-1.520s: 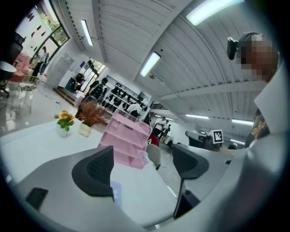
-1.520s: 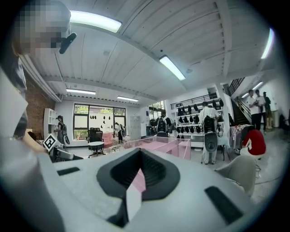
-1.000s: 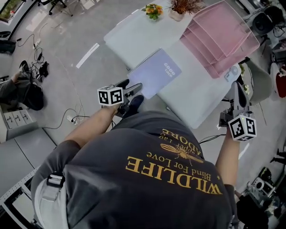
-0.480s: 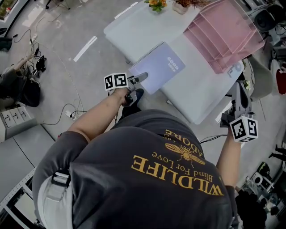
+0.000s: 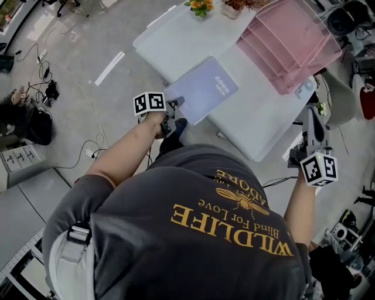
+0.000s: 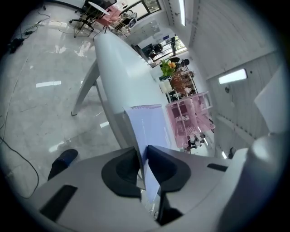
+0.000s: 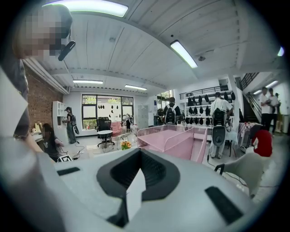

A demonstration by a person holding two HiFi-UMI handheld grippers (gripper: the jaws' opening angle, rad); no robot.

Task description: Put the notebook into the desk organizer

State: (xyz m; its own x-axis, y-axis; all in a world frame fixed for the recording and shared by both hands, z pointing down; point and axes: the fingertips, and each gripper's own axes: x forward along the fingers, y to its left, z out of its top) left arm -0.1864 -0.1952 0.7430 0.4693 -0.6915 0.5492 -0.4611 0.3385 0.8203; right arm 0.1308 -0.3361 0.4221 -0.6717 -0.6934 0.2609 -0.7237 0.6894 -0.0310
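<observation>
A pale purple spiral notebook (image 5: 202,88) lies on the white table (image 5: 258,126), its near corner hanging over the table edge. My left gripper (image 5: 173,105) has just been closing, and its jaws now pinch that corner. In the left gripper view the notebook (image 6: 147,127) runs edge-on between the dark pads (image 6: 122,170) of my left gripper (image 6: 142,156). The pink tiered desk organizer (image 5: 290,44) stands at the table's far right end; the same organizer (image 6: 188,115) is beyond the notebook. My right gripper (image 5: 310,117) hangs off the table's right side, jaws together and empty, facing the organizer (image 7: 176,140).
Flowers (image 5: 201,7) and a potted plant (image 5: 234,7) stand at the table's far edge. Cables (image 5: 47,88) and bags lie on the floor at left. A white chair (image 7: 251,170) and several standing people show in the right gripper view.
My left gripper has moved in onto the notebook's near corner, rolled, and closed its jaws on it. The right gripper has stayed where it was.
</observation>
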